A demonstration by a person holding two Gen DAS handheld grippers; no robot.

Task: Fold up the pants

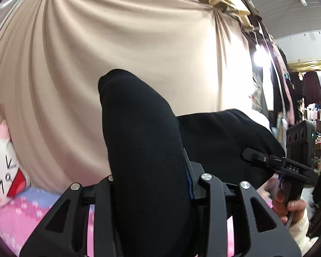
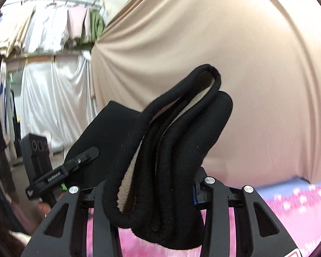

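Both grippers are raised off the pink patterned bedspread (image 2: pixel 289 209), black pants (image 1: pixel 143 150) stretched between them in the air in front of a beige draped curtain (image 1: pixel 139 42). Left gripper (image 1: pixel 152 192) is clamped on a thick rolled bunch of the black fabric, which stands up out of its jaws; the right gripper (image 2: pixel 156 192) is pinched on a folded edge with several layers and a pale lining showing. A white cartoon pillow (image 1: pixel 4 162) sits at far left on the bed, with hanging clothes (image 2: pixel 53 25) well behind.
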